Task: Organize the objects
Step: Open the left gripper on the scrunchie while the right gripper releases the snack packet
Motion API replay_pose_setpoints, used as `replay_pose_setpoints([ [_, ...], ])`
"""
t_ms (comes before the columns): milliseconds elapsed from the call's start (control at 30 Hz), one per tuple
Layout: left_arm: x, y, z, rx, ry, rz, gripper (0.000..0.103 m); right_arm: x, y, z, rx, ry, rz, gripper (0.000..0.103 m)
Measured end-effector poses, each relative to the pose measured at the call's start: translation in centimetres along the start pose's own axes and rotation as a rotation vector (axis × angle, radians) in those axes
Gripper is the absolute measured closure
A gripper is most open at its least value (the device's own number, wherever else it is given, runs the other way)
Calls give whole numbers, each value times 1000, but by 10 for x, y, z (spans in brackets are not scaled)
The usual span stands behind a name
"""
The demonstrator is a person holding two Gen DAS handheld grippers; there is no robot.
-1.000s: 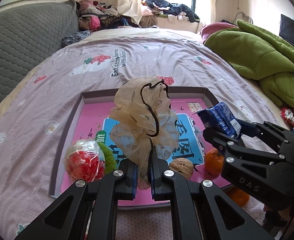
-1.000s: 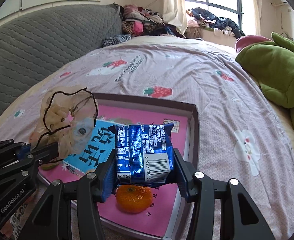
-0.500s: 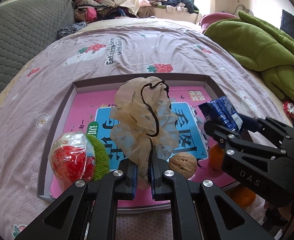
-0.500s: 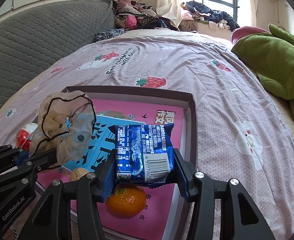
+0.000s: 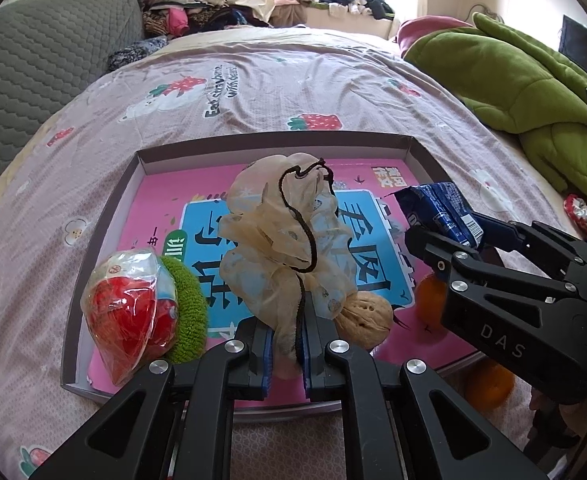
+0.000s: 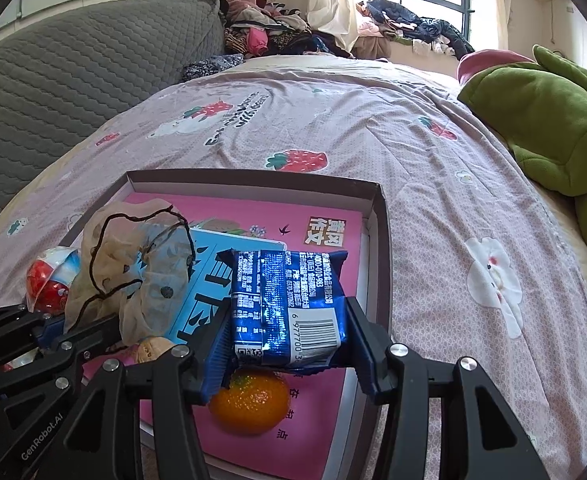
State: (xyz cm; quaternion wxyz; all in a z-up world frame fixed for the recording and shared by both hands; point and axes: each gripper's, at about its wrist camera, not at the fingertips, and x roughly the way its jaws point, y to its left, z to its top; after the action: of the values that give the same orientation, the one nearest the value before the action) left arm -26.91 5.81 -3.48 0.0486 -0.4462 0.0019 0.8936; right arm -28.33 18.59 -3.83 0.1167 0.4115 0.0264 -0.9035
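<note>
A shallow grey box with a pink and blue printed floor lies on the bed. My left gripper is shut on a beige sheer scrunchie with a black edge, held above the box's near side. My right gripper is shut on a blue snack packet, held over the box's near right corner; the packet also shows in the left wrist view. In the box lie a red wrapped toy, a green knit scrunchie, a walnut and an orange.
The box sits on a lilac strawberry-print sheet. A green blanket lies at the right, a grey headboard at the left, piled clothes at the back. A second orange lies outside the box's near edge.
Both grippers have moved forward over the box with their loads still held, so the box and its contents now sit closer and lower in both views.
</note>
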Motion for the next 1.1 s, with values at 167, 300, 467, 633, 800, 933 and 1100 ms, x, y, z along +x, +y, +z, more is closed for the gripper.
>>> replay_pose_setpoints([
  [167,0,0,0,-1,4,-8,91,0,-1,0,3,5,-4,50],
  [300,1,0,1,-2,8,-8,90,1,-1,0,3,9,-5,50],
  [467,-1,2,2,-16,4,-18,88,1,-3,0,11,7,3,50],
  [633,-5,6,3,-30,-5,-33,86,5,-10,3,26,16,35,50],
  [800,-3,5,4,-22,3,-27,86,15,-2,5,-30,29,13,50],
  [933,1,6,4,-26,11,-22,86,21,0,5,-24,41,13,50],
  [1100,5,7,5,-30,18,-16,84,24,-2,7,-17,47,10,50],
])
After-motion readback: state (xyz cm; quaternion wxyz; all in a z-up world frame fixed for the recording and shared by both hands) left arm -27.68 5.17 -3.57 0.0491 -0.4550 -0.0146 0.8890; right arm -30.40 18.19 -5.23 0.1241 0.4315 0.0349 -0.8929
